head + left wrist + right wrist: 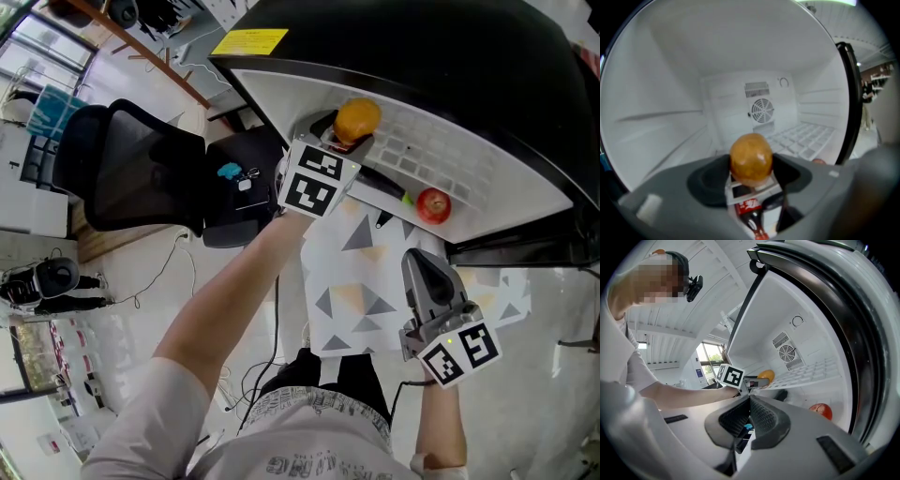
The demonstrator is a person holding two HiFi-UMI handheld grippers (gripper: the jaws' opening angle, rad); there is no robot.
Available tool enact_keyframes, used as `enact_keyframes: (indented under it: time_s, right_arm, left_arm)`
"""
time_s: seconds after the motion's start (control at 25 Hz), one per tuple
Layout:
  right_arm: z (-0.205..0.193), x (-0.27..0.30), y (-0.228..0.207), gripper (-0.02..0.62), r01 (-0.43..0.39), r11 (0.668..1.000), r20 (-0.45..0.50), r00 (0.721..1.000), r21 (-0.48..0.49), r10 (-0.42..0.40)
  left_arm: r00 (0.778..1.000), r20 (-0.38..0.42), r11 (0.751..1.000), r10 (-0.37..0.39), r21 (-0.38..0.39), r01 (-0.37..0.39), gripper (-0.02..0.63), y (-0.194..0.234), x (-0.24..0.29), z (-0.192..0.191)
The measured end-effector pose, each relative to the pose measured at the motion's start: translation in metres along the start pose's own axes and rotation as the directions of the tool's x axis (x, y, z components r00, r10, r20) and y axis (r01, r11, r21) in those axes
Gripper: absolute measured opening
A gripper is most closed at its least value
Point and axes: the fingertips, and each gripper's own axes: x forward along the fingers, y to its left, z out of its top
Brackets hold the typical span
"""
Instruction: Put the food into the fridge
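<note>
An orange fruit [357, 120] sits between the jaws of my left gripper [349, 137], which is shut on it just inside the open fridge, over the left end of the white wire shelf [450, 159]. In the left gripper view the orange [751, 159] fills the gap between the jaws, with the shelf [806, 136] beyond it. A red apple [433, 204] lies at the fridge's near right; it also shows in the right gripper view [821, 410]. My right gripper [419, 259] hangs outside the fridge, below the apple, shut and empty [750, 400].
The fridge's back wall has a round fan vent [761, 110]. Its dark body [422, 47] curves over the top of the head view. A black office chair [141, 178] stands at left. A triangle-patterned mat [361, 291] lies on the floor under the grippers.
</note>
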Motion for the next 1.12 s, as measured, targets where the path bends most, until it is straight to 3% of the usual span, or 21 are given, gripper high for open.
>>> enact_keyframes:
  time_s: [0.64,1.12]
  right_arm:
    - [0.0017,-0.0007,-0.0024,0.0,0.009,1.0,-0.007,1.0,-0.004,-0.009]
    - [0.0033,-0.0005,-0.0018,0.0,0.014,1.0,-0.006,1.0,-0.003,-0.014]
  left_arm:
    - [1.0,-0.019,0.999,-0.003,0.051,0.004,0.302,-0.0015,0.0062,0.0025]
    - [1.0,-0.027,0.999,-0.004,0.045,0.005,0.325,-0.0026,0.0059,0.0001]
